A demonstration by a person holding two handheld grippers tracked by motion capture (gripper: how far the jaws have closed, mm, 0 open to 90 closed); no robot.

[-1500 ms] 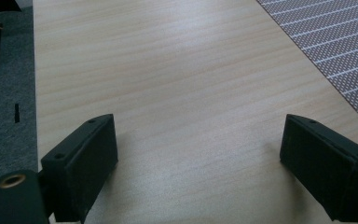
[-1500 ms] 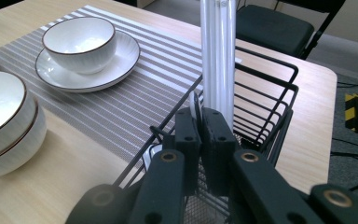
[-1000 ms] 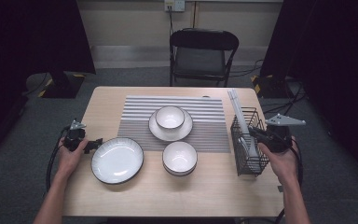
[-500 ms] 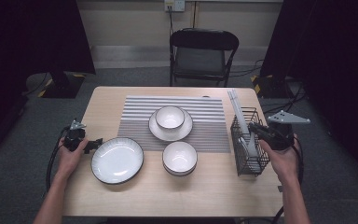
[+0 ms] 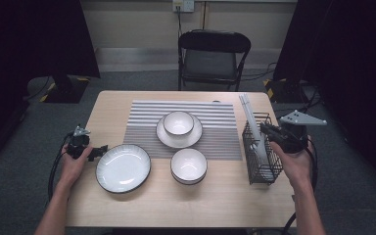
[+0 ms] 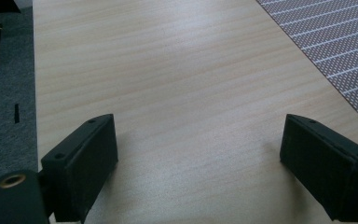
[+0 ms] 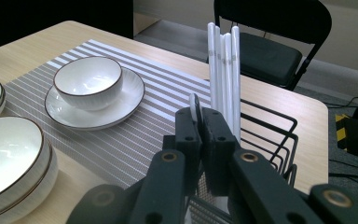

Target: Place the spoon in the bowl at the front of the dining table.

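Right tongs [image 7: 200, 123]: raised over wire basket [image 5: 269, 169], clamped on white utensil [image 7: 195, 108] | left tongs [image 6: 200, 154]: spread wide, low over wooden desk [image 6: 168, 84].

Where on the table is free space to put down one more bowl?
Free: the bare wood of the table along the near edge, in front of the large plate and the stacked bowls; also the far-left corner beside the striped mat. Crowded: the mat's middle and the wire basket.
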